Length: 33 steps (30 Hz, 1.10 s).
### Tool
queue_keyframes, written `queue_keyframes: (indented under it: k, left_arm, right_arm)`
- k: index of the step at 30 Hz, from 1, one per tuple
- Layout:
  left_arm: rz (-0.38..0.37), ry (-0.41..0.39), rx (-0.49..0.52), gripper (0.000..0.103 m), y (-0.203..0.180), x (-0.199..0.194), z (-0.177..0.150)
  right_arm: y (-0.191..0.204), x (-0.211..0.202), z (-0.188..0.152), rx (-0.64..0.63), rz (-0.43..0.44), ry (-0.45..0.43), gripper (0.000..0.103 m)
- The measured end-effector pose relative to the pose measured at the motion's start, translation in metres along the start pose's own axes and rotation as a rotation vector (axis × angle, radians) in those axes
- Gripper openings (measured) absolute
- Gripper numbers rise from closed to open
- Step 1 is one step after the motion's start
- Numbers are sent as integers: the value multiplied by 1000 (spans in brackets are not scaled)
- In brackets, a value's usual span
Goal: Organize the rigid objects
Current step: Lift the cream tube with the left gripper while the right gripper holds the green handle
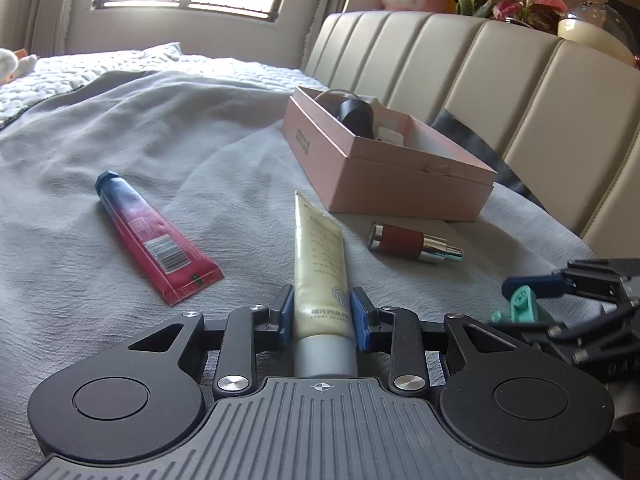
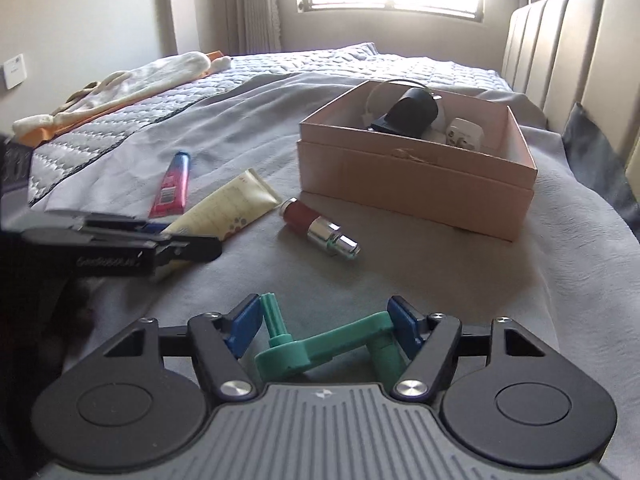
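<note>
My left gripper (image 1: pixel 321 312) is shut on a cream tube (image 1: pixel 320 256) near its grey cap end; the tube lies along the grey blanket and also shows in the right wrist view (image 2: pixel 232 210). My right gripper (image 2: pixel 324 326) is shut on a green plastic crank-shaped part (image 2: pixel 320 346), seen from the left wrist view (image 1: pixel 520 306) too. A red and blue tube (image 1: pixel 152 236) lies to the left. A red bottle with a silver pump (image 1: pixel 412 242) lies in front of an open pink box (image 1: pixel 384 168).
The pink box (image 2: pixel 416 184) holds a black object (image 2: pixel 412 114), a white plug adapter (image 2: pixel 464 132) and a cable. A padded headboard (image 1: pixel 500 60) runs along the right. A plush toy (image 2: pixel 132 84) lies on the quilt at the far left.
</note>
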<state>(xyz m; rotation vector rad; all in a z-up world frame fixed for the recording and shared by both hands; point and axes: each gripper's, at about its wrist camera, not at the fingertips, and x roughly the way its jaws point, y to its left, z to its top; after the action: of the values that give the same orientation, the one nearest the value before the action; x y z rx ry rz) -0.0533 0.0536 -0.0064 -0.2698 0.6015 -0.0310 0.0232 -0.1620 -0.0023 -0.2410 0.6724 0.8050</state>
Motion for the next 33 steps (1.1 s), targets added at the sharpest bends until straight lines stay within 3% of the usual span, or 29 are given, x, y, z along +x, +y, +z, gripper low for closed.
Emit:
queue_keyframes:
  k: [4, 17, 26, 33]
  left_arm:
    - [1, -1, 0, 33, 0, 0, 0]
    - [18, 16, 5, 33, -3, 2, 3]
    - [77, 168, -18, 33, -9, 17, 36]
    - [110, 219, 17, 35, -10, 41, 49]
  right_arm:
    - [4, -4, -14, -40, -30, -21, 76]
    - [16, -38, -18, 71, -19, -56, 69]
    - [33, -50, -30, 7, -67, -90, 69]
    - [30, -52, -36, 28, -63, -98, 69]
